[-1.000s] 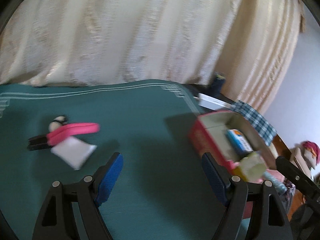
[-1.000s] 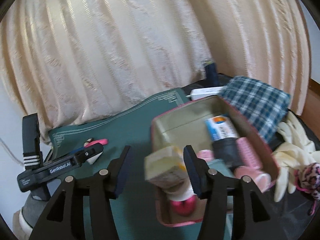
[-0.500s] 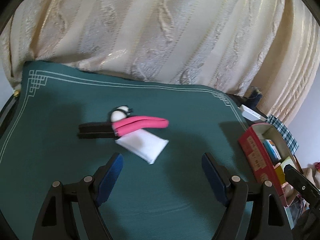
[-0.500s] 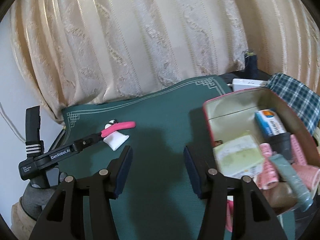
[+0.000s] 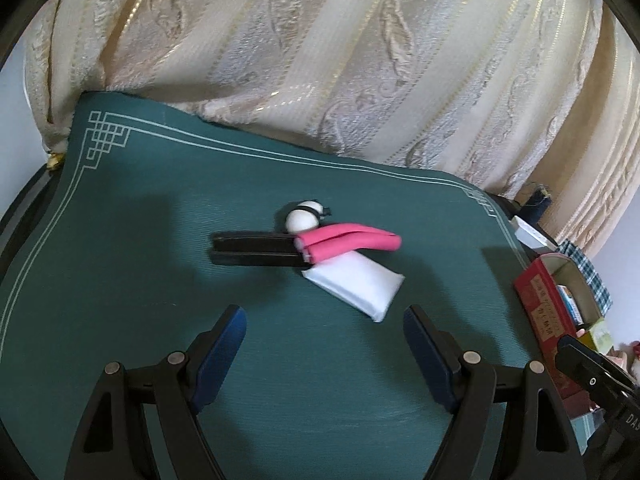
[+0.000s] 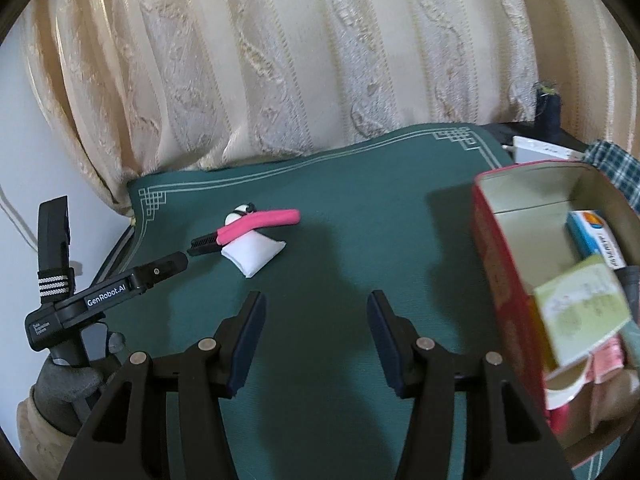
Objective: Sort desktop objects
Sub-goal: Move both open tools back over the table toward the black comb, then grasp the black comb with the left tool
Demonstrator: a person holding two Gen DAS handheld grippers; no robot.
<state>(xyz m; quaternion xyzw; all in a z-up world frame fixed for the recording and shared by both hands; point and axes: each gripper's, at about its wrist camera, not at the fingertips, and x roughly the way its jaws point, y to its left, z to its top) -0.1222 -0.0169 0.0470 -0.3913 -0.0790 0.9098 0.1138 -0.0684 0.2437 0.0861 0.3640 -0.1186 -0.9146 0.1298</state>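
Hovering above the green mat [image 5: 120, 240], the left gripper [image 5: 324, 356] has its blue-padded jaws spread wide and nothing between them. Ahead of it, toward 12 o'clock in the left wrist view, a small cluster sits near the mat's middle: a white packet [image 5: 356, 284], a pink foam roller [image 5: 348, 242] lying across the packet's far edge, a black comb [image 5: 252, 249] running out from the roller's end toward 9 o'clock, and a small white ball [image 5: 302, 219] with a black band just behind them. Packet, roller and comb touch one another; whether the ball touches them cannot be told. The right gripper [image 6: 316, 344] is likewise released, jaws apart and empty, held over bare mat. In the right wrist view the same cluster lies at about 11 o'clock, with the left gripper's body reaching in from 9 o'clock and its tip just short of the comb. At 3 o'clock stands an open red box [image 6: 496, 256], already holding a blue-and-white carton [image 6: 592, 236], a pale green packet [image 6: 580, 312] tilted against the near wall, and pinkish items lower down, too blurred to name. Beyond the mat hangs a cream patterned curtain [image 6: 320, 60]; plaid cloth [image 6: 620, 164] shows behind the box at 2 o'clock.
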